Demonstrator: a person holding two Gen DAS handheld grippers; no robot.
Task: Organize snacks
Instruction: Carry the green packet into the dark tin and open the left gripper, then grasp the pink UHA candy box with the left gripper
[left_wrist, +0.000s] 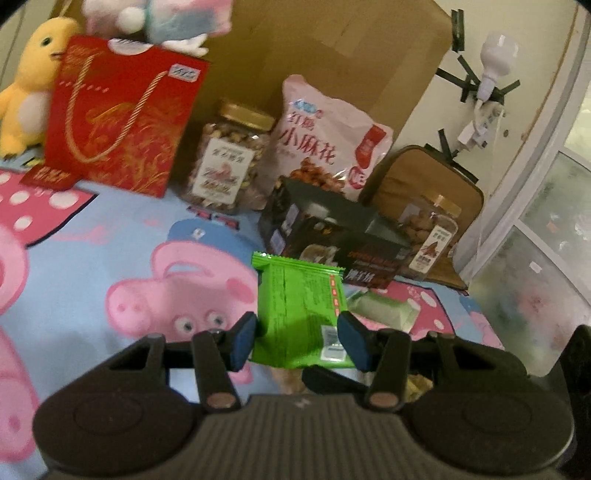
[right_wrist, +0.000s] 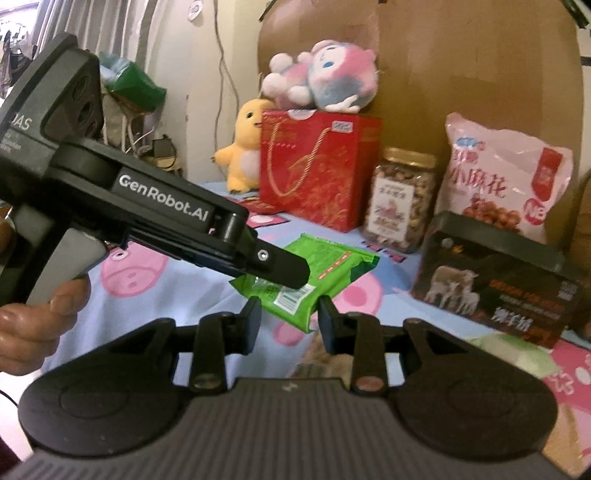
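Green snack packet (left_wrist: 301, 314) off the bedsheet (left_wrist: 122, 229), held in the air between both grippers; long axis runs away from the left gripper (left_wrist: 297, 338) toward the row of snacks at the back; barcode end nearest the cameras.

Left gripper: blue pads (left_wrist: 243, 341) pressed on the packet's two long edges, part-closed to the packet's width, grip firm by the look of it. Right gripper (right_wrist: 290, 319): black pads at the packet's near corner (right_wrist: 295, 302), narrow gap, the foil between them; it too appears clamped on (contact on the left pad partly hidden by the other gripper's finger). So both hold it; the left has the fuller grip, the right only a corner; a hand (right_wrist: 33, 317) shows on the left gripper's handle.

The coming move, I judge, is a carry forward to the row, which lies straight ahead along the packet's axis; one gripper will likely need to let go first.

Behind: black box (right_wrist: 491, 280) with sheep pictured, a pale green wrapped snack (left_wrist: 384, 310) beside it; nut jar (left_wrist: 229, 162), gold lid; pink bag (left_wrist: 325, 140) printed 小麻花; second smaller jar (left_wrist: 432, 236); red gift bag (left_wrist: 122, 122) with cord handle; yellow plush (left_wrist: 29, 85); pink plush (right_wrist: 325, 77) on top of the red bag. Left gripper's body reads "GenRobot.AI". Bedsheet has pink cartoon pigs.
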